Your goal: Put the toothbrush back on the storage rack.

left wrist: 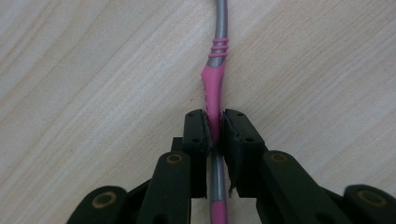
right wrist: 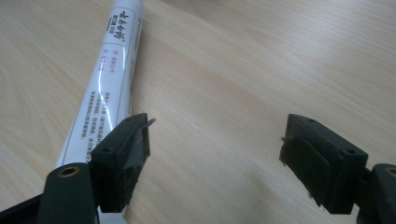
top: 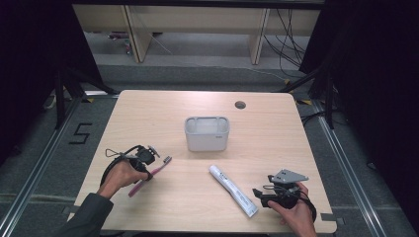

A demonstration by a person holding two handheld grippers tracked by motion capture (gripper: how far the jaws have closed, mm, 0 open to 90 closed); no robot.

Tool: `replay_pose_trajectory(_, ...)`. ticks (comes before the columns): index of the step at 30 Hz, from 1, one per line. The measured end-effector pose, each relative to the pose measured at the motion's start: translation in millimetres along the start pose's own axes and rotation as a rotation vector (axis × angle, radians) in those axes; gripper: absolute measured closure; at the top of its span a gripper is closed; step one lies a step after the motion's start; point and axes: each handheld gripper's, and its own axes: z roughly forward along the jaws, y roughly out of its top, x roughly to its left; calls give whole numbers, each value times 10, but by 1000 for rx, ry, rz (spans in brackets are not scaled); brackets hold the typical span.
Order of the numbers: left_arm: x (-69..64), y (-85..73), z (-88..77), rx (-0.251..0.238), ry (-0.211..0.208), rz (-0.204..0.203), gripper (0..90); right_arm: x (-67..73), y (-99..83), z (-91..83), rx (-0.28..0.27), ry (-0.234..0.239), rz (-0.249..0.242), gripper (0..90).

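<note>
On the surface [top: 148, 113], the toothbrush [top: 159, 168] lies left, the tube [top: 232, 190] right, the holder [top: 207, 133] behind both, seemingly centred.

Your left gripper [left wrist: 214, 133] covers part of the toothbrush [left wrist: 214, 88] handle, and its head runs off the top edge. The tube's [right wrist: 105, 88] print is too small to read, its lower end behind your right gripper's jaw.

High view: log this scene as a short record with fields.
surface: table
centre: grey holder, upright
left tool: shut on toothbrush, which lies on the table
right tool: open, beside the tube's end
tube: white, lying flat, untouched
state: toothbrush gripped, not lifted yet
</note>
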Motion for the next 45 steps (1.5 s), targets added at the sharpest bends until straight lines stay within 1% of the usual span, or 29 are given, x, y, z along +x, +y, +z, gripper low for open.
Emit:
replay_pose_trajectory(3,-9,10,0,6,3,6,817,0,0,1,-1,-1,0,241)
replay_pose_trajectory(8,-14,40,5,27,6,29,823,3,1,0,2,-1,1,241)
replay_pose_trajectory(11,-33,66,-4,52,22,59,826,2,1,2,4,-1,1,241)
replay_pose_trajectory(12,-37,69,-12,39,17,59,826,0,0,2,4,0,1,241)
replay_pose_trajectory(14,-34,79,-43,34,25,71,829,-3,-1,3,0,-1,3,241)
replay_pose_trajectory(18,-31,98,-176,5,38,92,830,-4,0,1,-4,-1,4,241)
replay_pose_trajectory(21,-25,80,-271,-44,24,85,830,-4,0,3,-4,0,4,241)
replay_pose_trajectory(22,-10,59,-340,-76,21,96,830,-5,0,2,-5,-1,5,241)
replay_pose_trajectory(23,-10,59,-340,-76,21,96,830,-5,0,2,-5,-1,5,241)
replay_pose_trajectory(24,-7,39,-384,-108,9,91,830,-6,0,1,-5,-2,6,242)
replay_pose_trajectory(25,-3,28,-414,-118,1,89,830,9,-2,0,0,4,31,241)
replay_pose_trajectory(26,1,12,-454,-145,8,89,830,7,-2,-1,0,2,32,241)
replay_pose_trajectory(27,6,-23,-506,-190,-4,75,830,-17,2,-5,-3,-2,7,242)
replay_pose_trajectory(28,16,-33,-532,-197,-3,79,830,-25,1,-1,-6,-5,3,242)
replay_pose_trajectory(29,16,-33,-532,-197,-3,79,830,-25,1,-1,-6,-5,3,242)
replay_pose_trajectory(30,14,-43,-541,-219,1,67,830,-23,1,4,-5,1,15,242)
replay_pose_trajectory(31,32,-49,-565,-219,-5,71,830,-28,2,4,-9,-6,8,242)
replay_pose_trajectory(32,45,-56,-581,-246,-3,62,830,-29,4,2,-12,-9,6,242)
replay_pose_trajectory(33,61,-59,-600,-265,-6,55,830,-28,4,9,-15,0,6,242)
replay_pose_trajectory(34,83,-62,-633,-301,-3,51,830,-28,5,9,-13,6,4,242)
replay_pose_trajectory(36,99,-59,-658,-311,-6,46,830,-28,5,11,-12,5,5,242)
replay_pose_trajectory(37,98,-61,-660,-349,13,35,830,-34,6,12,-16,-2,-8,242)
replay_pose_trajectory(38,106,-59,-673,-383,29,32,830,-23,6,8,-11,-1,9,242)
replay_pose_trajectory(39,106,-58,-683,-392,26,23,830,-13,5,6,-7,2,27,242)
replay_pose_trajectory(41,115,-49,-711,-431,30,13,830,-14,3,8,-12,-1,28,242)
replay_pose_trajectory(42,121,-40,-730,-455,16,3,830,-27,4,5,-14,-7,15,242)
replay_pose_trajectory(43,121,-40,-730,-455,16,3,830,-27,4,5,-14,-7,15,242)
replay_pose_trajectory(44,109,-33,-723,-503,9,-26,830,-26,4,6,-14,-7,17,242)
replay_pose_trajectory(45,110,-23,-724,-516,2,-25,830,-21,4,10,-13,-3,23,243)
